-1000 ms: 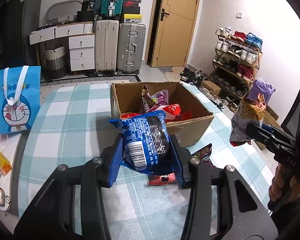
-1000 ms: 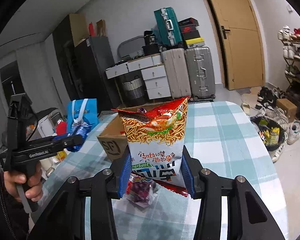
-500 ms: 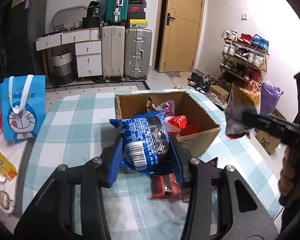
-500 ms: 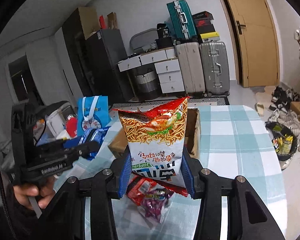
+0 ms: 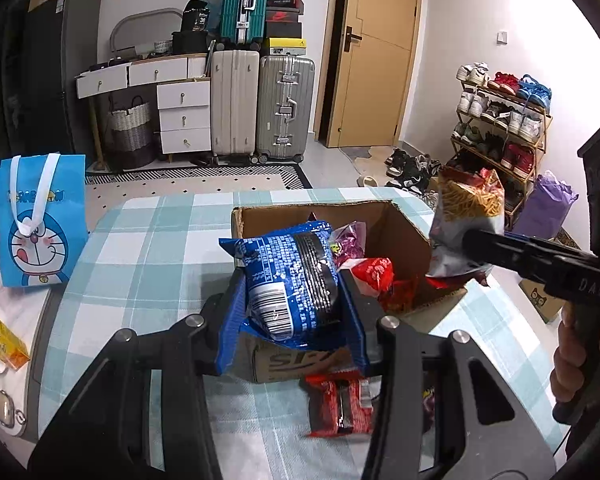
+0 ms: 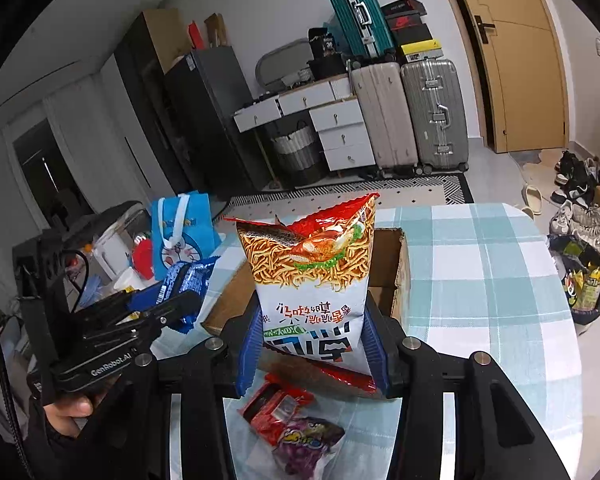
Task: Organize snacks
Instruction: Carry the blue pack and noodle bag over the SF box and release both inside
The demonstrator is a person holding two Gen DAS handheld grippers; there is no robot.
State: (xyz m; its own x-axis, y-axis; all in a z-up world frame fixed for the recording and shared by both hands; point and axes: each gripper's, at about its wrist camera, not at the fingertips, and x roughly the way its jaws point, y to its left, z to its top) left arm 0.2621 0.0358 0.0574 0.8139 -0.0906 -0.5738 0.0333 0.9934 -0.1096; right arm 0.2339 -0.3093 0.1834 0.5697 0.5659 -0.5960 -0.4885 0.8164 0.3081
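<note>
glossy foil packet (image 5: 292,280), matt cardboard box (image 5: 404,228)

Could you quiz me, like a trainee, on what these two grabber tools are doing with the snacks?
1. True or false: the left gripper is shut on a blue packet.
2. What does the right gripper hold? A) a noodle bag B) a purple packet C) nothing
3. Fill in: two packets, the red packet and the purple one, lie on the checked table beside the cardboard ____.

Key
1. True.
2. A. The purple packet lies on the table below it.
3. Box, which already holds some snacks.
</note>
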